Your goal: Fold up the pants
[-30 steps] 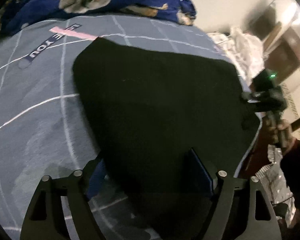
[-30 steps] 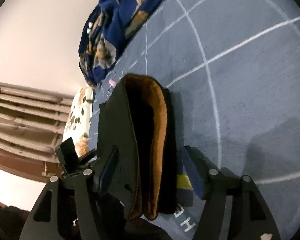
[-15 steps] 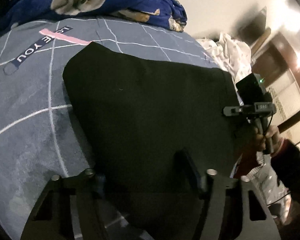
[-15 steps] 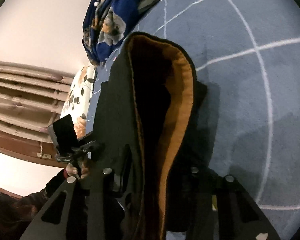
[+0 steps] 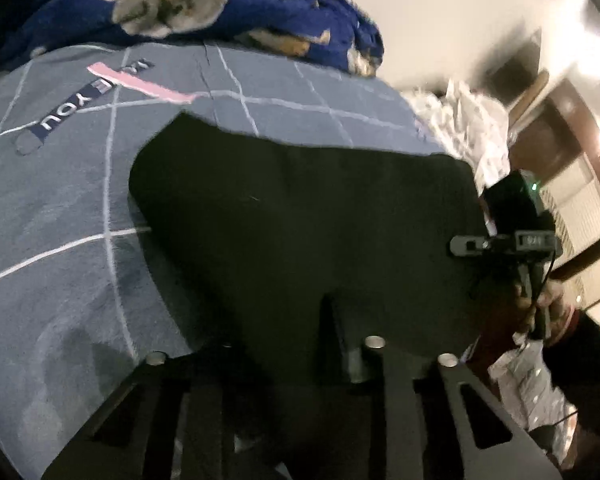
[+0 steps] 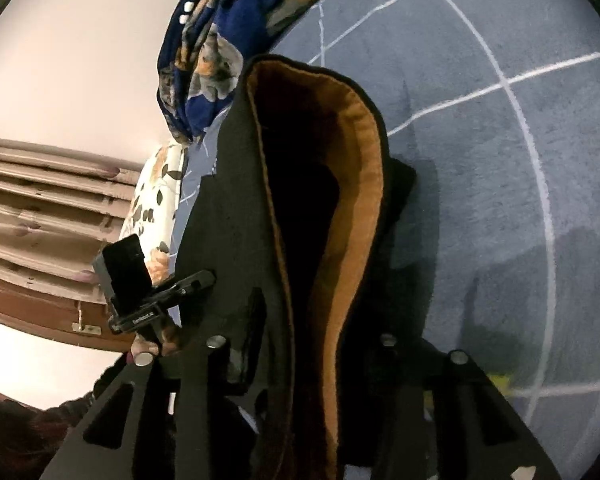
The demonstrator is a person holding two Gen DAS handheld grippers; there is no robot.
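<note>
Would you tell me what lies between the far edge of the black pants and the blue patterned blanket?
Only bare grey-blue bedsheet with white grid lines lies between the black pants and the blue blanket; the left wrist view shows it.

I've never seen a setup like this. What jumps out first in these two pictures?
The black pants dominate, spread across a grey-blue checked bedspread; from the right side their tan fleece lining gapes open at the raised edge. The left gripper and right gripper each pinch that near edge. A rumpled blue blanket with animal prints lies heaped beyond.
</note>
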